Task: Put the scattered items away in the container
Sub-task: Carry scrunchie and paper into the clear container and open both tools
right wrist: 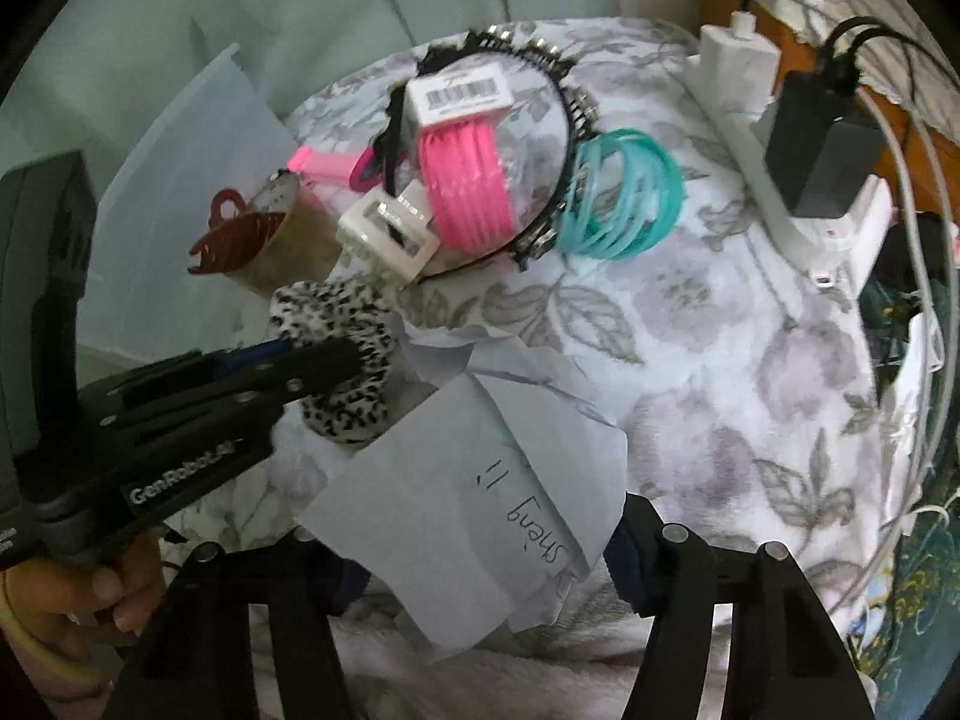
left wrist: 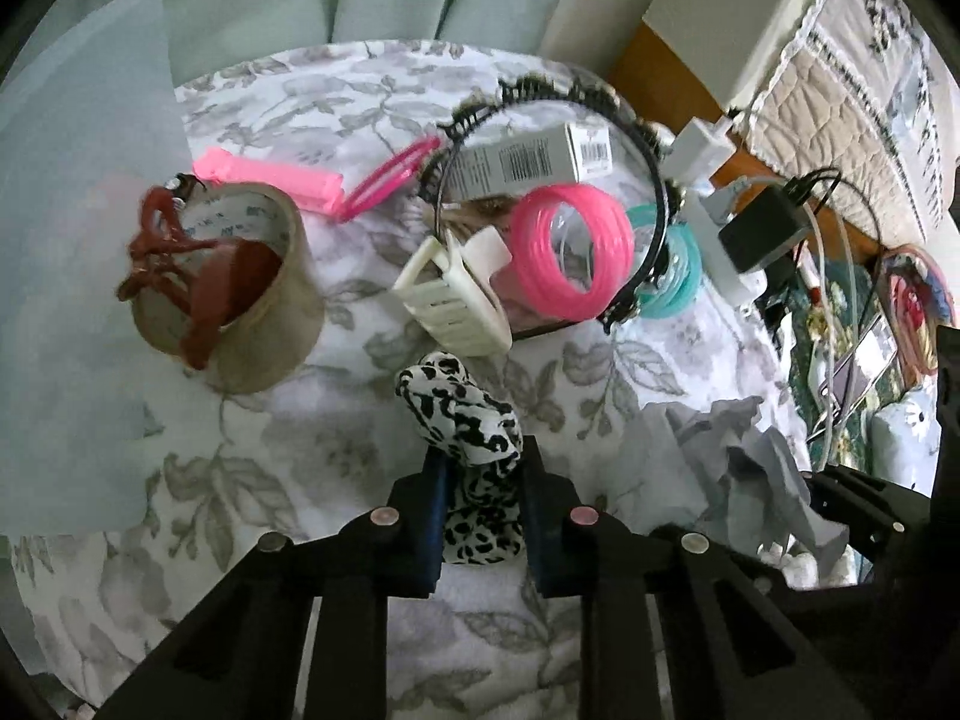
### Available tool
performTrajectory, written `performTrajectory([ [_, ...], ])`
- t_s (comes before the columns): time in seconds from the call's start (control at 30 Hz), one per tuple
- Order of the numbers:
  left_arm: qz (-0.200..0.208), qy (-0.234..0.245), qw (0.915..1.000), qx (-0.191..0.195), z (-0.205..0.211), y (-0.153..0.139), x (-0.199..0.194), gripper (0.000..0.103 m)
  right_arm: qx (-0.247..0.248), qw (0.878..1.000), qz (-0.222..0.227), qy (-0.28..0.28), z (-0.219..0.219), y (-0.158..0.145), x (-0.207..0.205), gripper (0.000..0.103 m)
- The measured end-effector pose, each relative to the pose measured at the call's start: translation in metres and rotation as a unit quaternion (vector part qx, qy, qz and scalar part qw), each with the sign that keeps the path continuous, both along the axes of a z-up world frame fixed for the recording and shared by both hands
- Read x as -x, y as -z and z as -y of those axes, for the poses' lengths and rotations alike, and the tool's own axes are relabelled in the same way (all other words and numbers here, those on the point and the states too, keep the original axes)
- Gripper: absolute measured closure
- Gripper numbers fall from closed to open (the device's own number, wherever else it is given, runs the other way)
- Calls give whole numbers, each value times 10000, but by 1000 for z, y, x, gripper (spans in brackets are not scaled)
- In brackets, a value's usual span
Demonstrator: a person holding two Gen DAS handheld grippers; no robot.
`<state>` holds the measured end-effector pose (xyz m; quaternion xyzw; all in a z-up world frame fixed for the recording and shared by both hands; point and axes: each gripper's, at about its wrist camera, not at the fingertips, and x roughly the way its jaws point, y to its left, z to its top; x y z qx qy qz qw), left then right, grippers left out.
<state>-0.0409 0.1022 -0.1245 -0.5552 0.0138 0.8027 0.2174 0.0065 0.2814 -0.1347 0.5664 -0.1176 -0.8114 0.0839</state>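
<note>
Toward the left, the left tool (left wrist: 483, 516) is clamped on the leopard-print scrunchie (left wrist: 474, 426), pinched for lifting toward the translucent container (left wrist: 78, 192) at the far left. Rightward, the right tool (right wrist: 480, 546) straddles the crumpled paper (right wrist: 474, 516), pads seemingly touching its edges to gather it.

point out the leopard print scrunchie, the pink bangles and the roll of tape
leopard print scrunchie (left wrist: 459, 414), left wrist view, on the bunched fabric above the fingers
pink bangles (left wrist: 570, 252), left wrist view, on the stack's outer rim
roll of tape (left wrist: 270, 324), left wrist view, on its brown outer side
</note>
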Motion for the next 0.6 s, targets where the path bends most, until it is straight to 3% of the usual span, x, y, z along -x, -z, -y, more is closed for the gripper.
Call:
performTrajectory([
  [0.3, -655, -201, 9967, -431, 22, -49, -2, 82, -91, 9982, -590, 58, 9, -53, 1, 37],
  [0.6, -1639, -666, 9812, -777, 75, -122, 5, 82, -53, 9845, -1727, -290, 64, -136, 23, 37],
])
